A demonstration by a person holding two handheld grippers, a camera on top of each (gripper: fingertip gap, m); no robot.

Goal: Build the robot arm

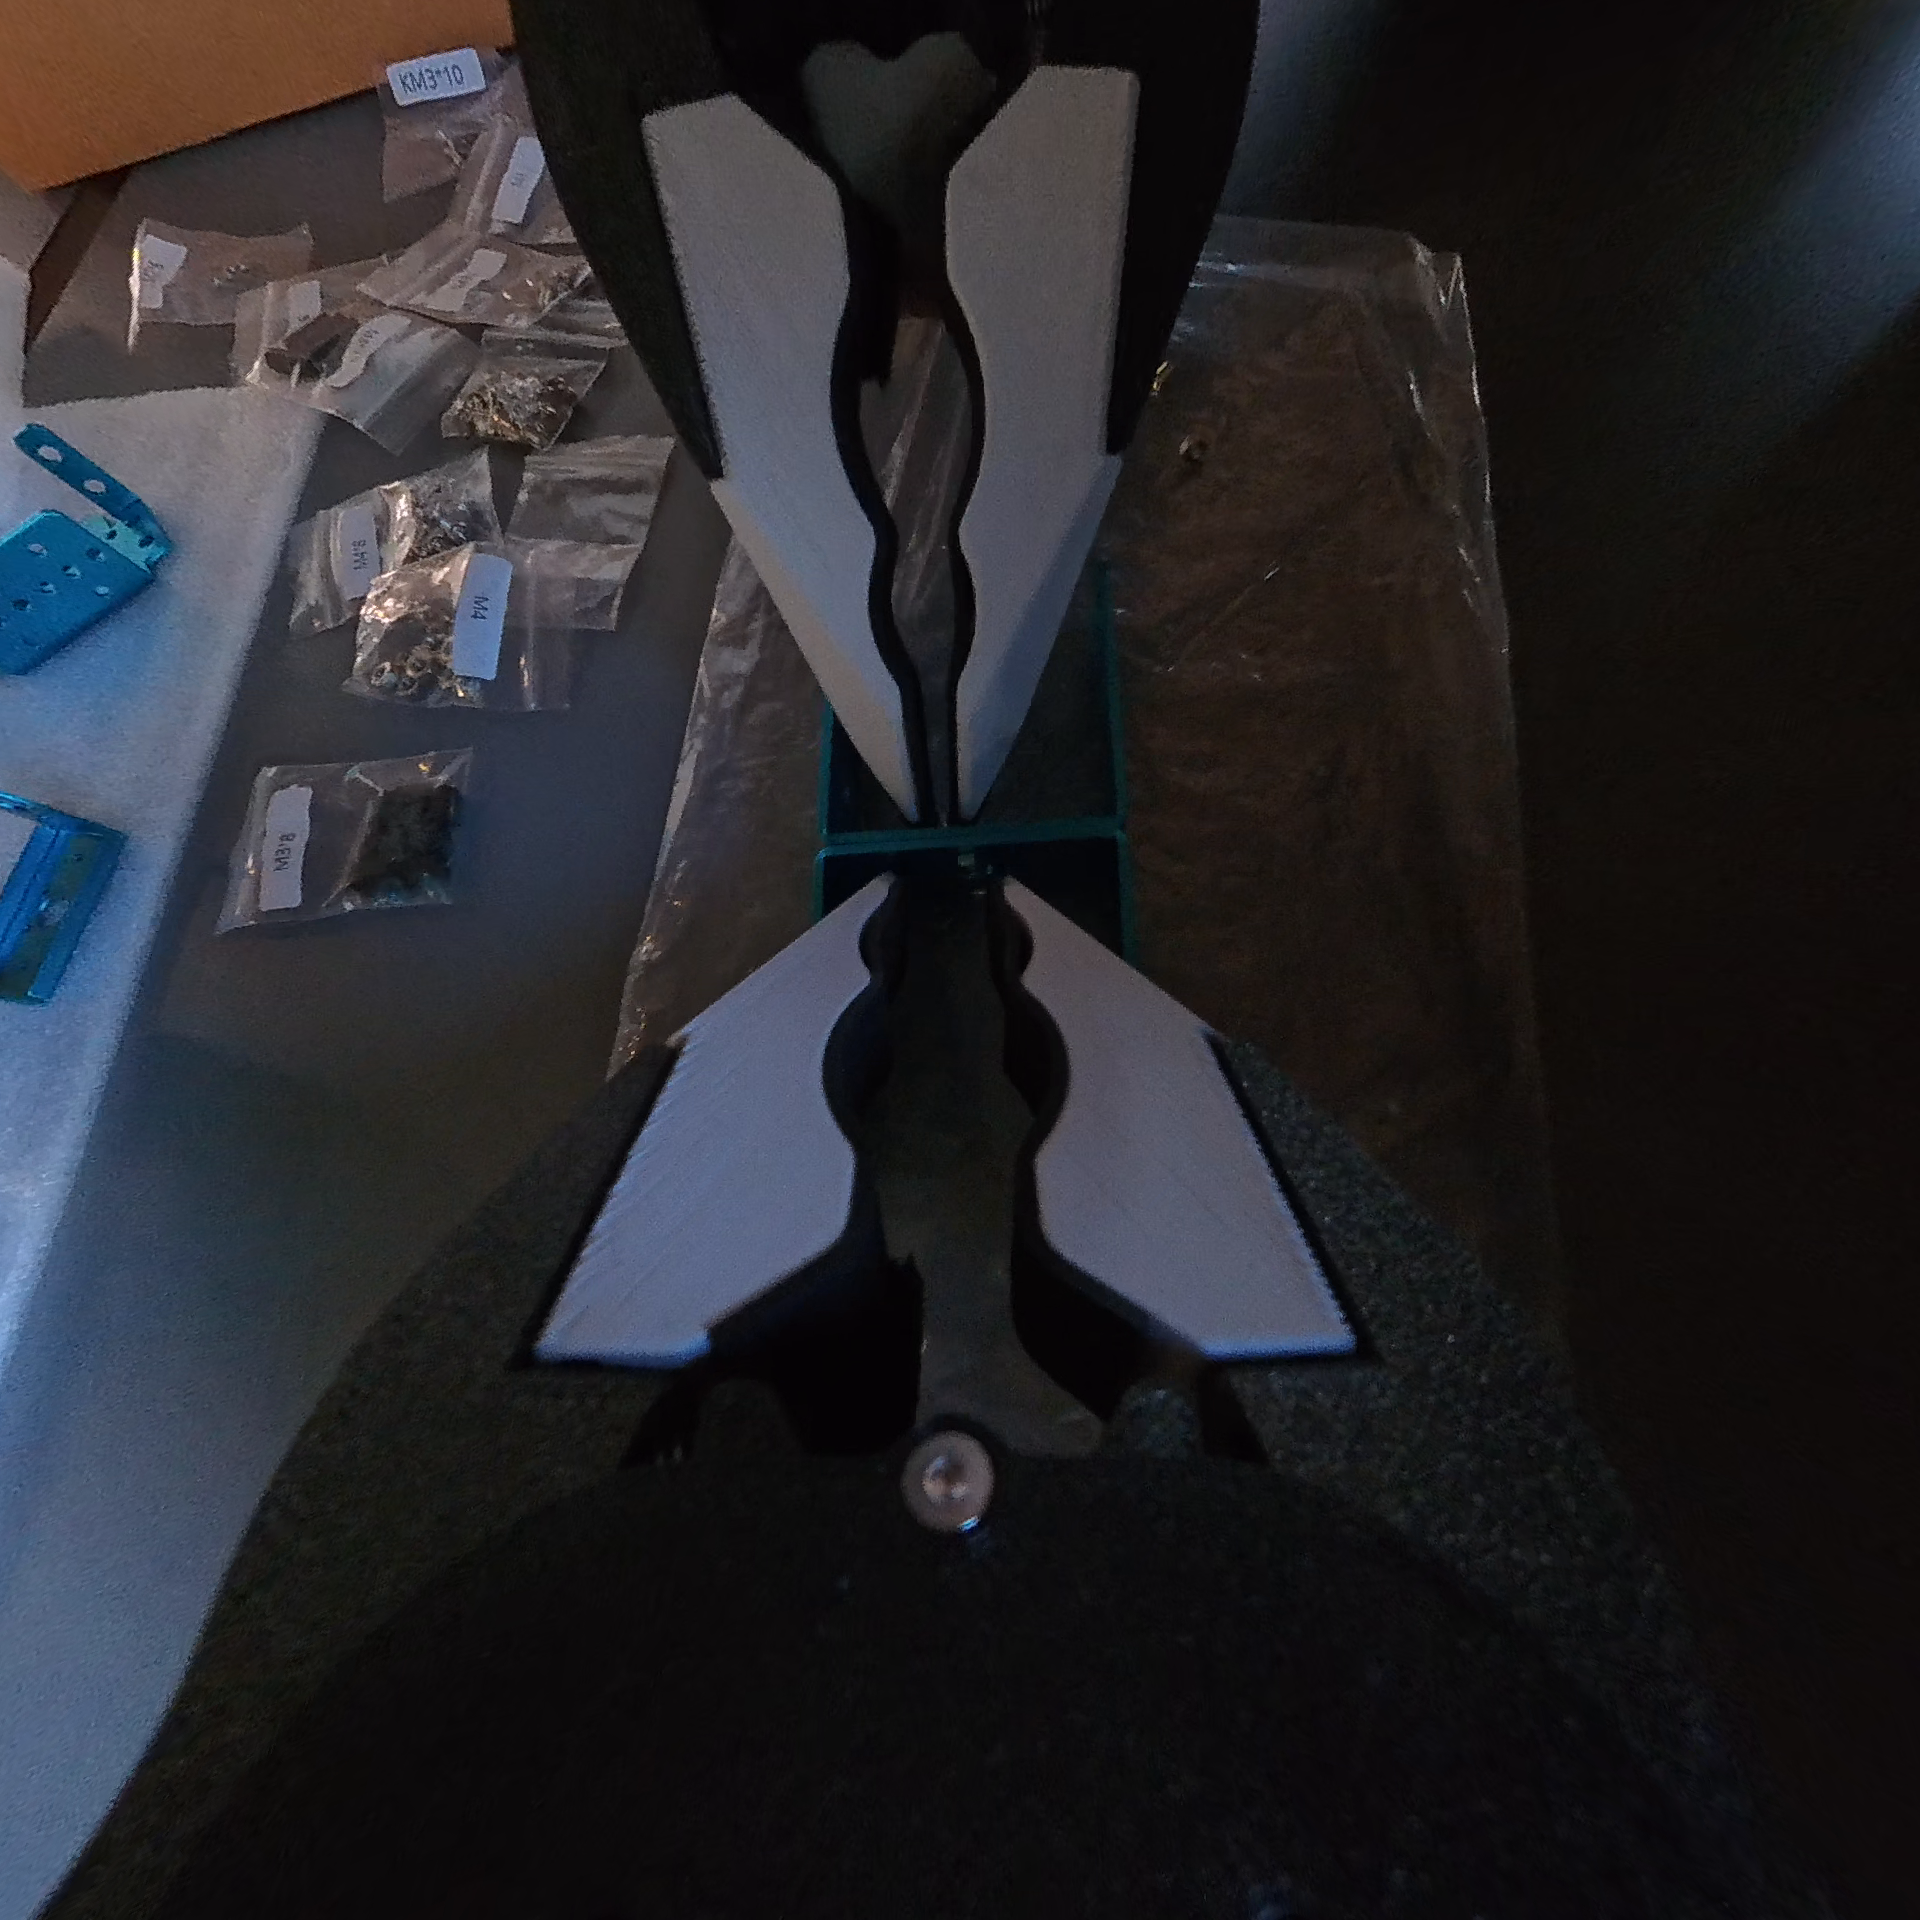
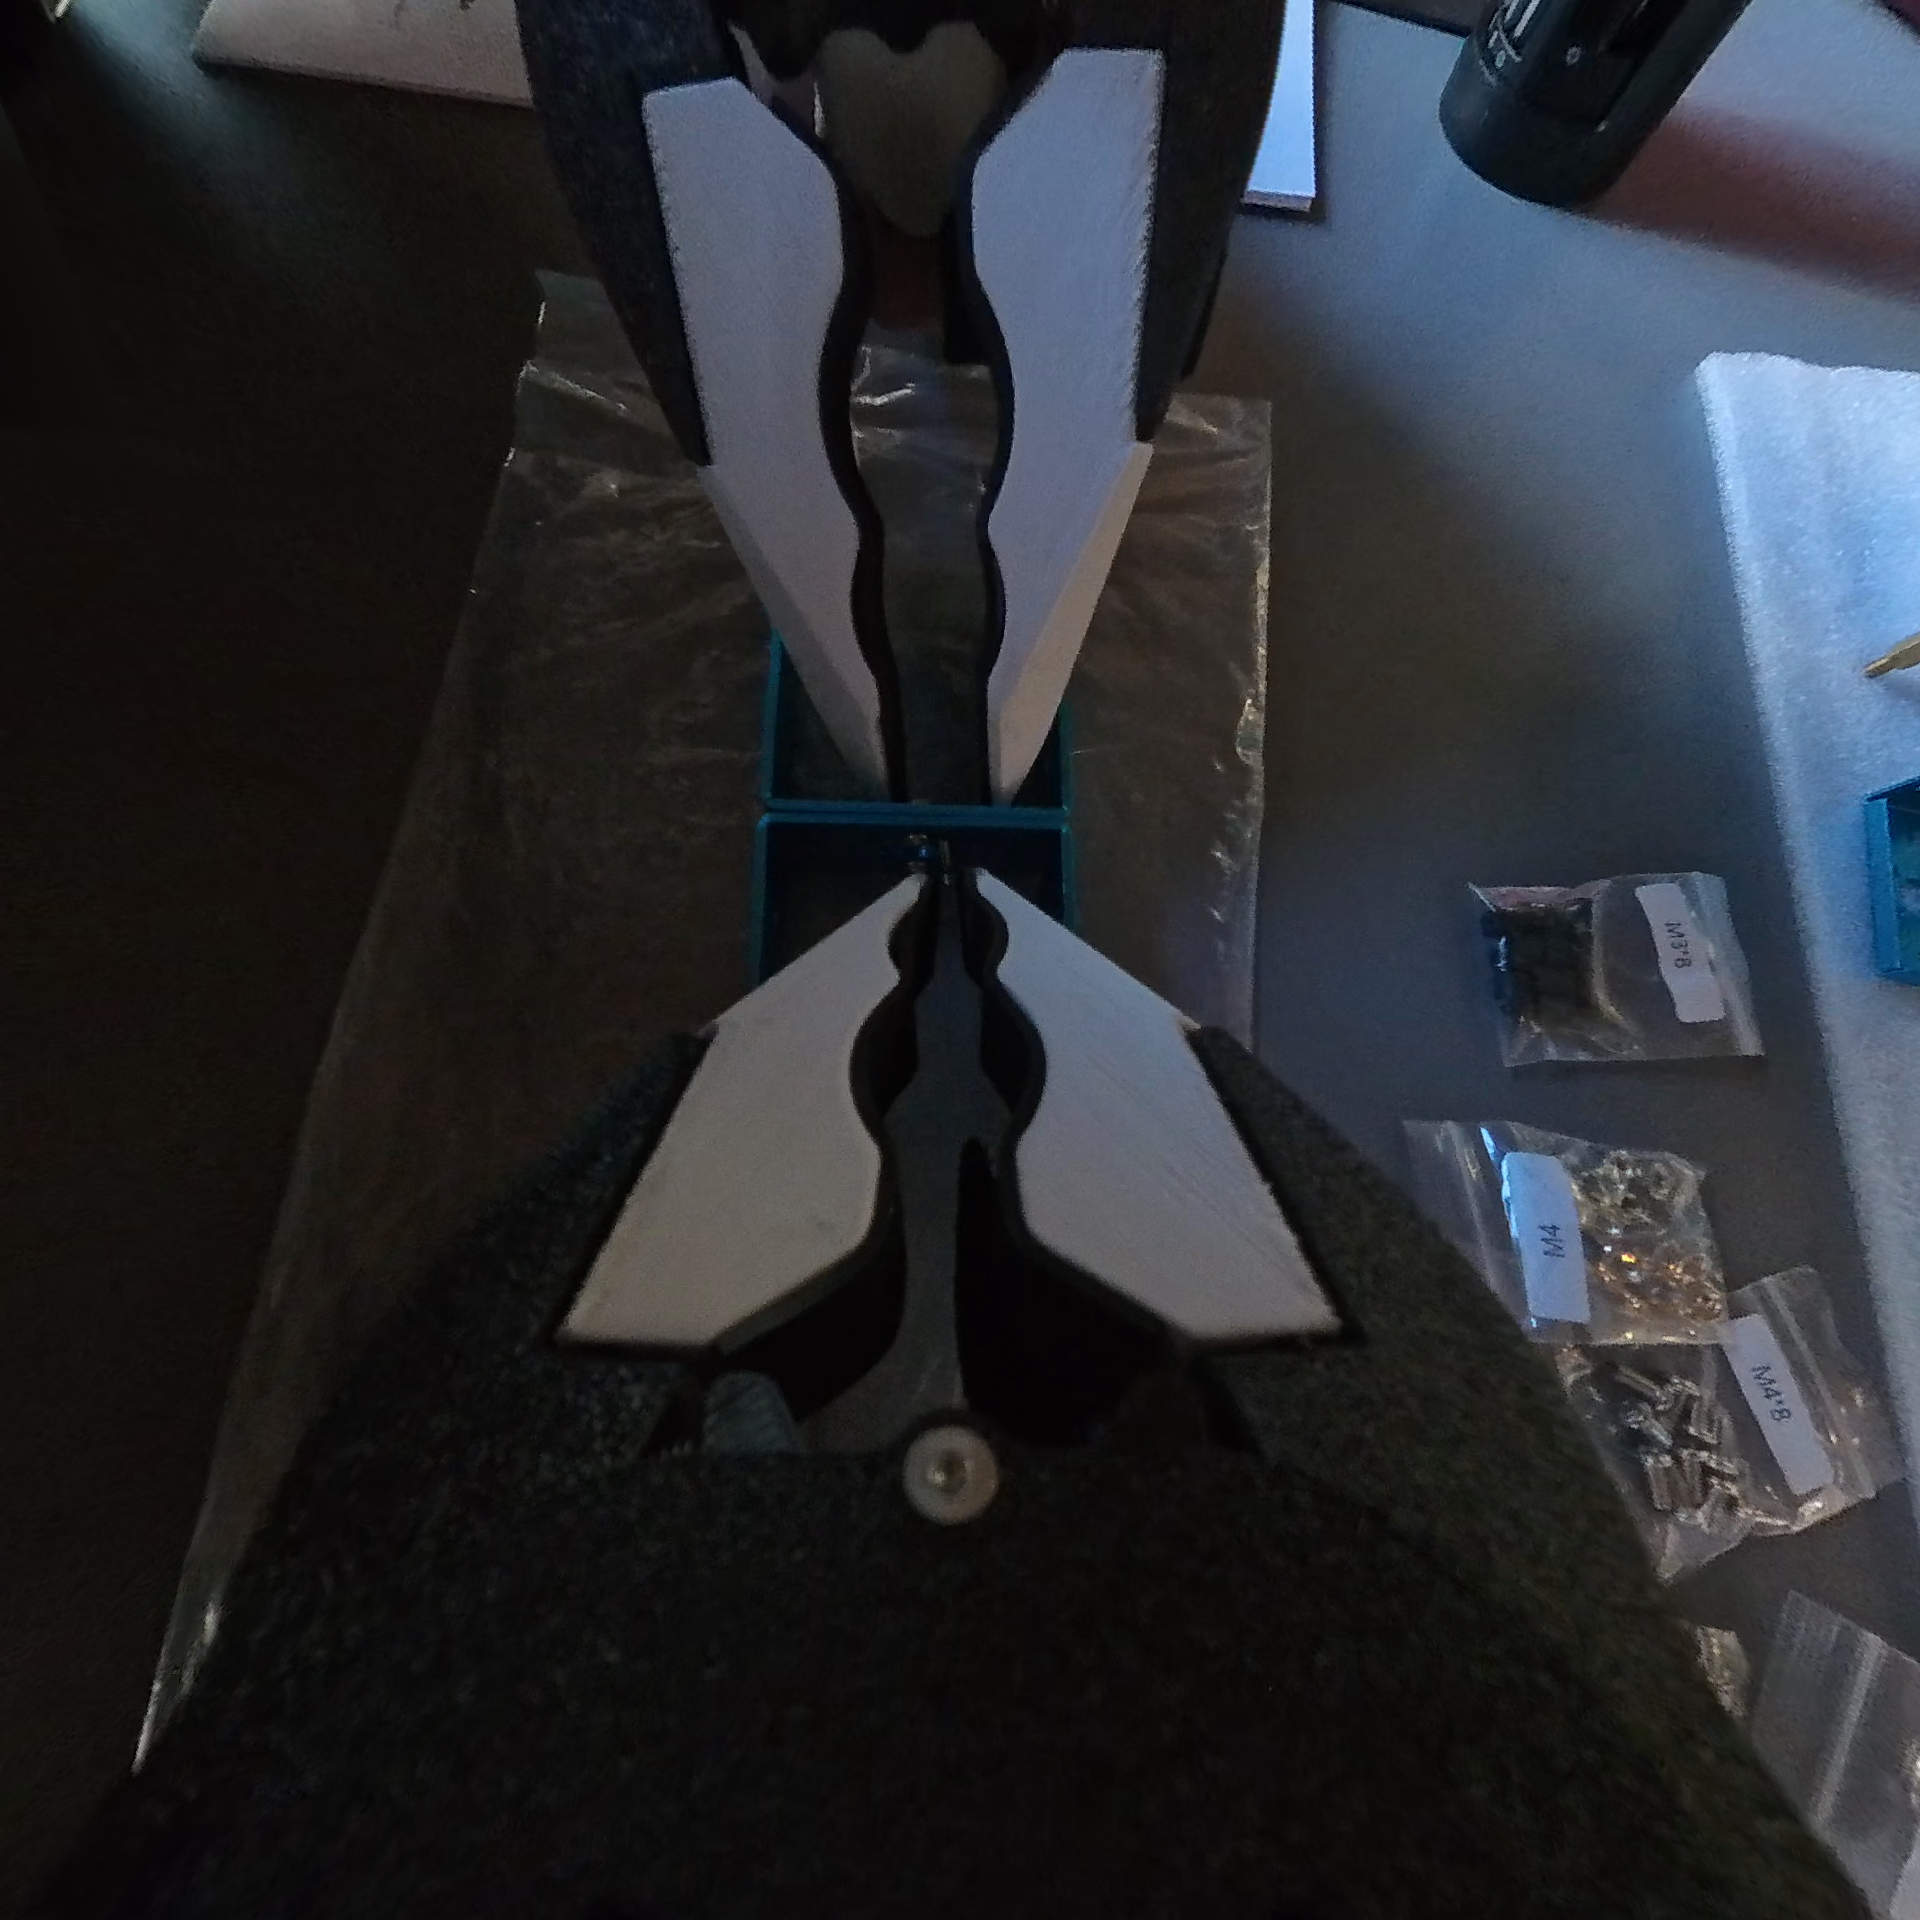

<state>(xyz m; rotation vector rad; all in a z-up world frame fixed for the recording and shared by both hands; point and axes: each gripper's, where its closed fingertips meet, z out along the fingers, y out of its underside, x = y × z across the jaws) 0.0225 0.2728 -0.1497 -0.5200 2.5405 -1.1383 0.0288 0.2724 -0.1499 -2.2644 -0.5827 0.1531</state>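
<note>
Two teal metal U-brackets stand back to back on a clear plastic bag; they also show in the right wrist view. My left gripper and right gripper face each other tip to tip at the shared bracket wall. A small fastener sits on that wall. The right gripper is nearly closed, with a thin dark piece between its tips. The left gripper has its tips slightly apart around something dark. I cannot make out what that is.
Several small clear bags of screws and nuts lie beside the plastic bag; they also show in the right wrist view. Blue metal parts lie on white foam. A cardboard box is at the back. A person's arm with a black cylinder is top right. My two grippers' fingertips are within a few centimetres of each other.
</note>
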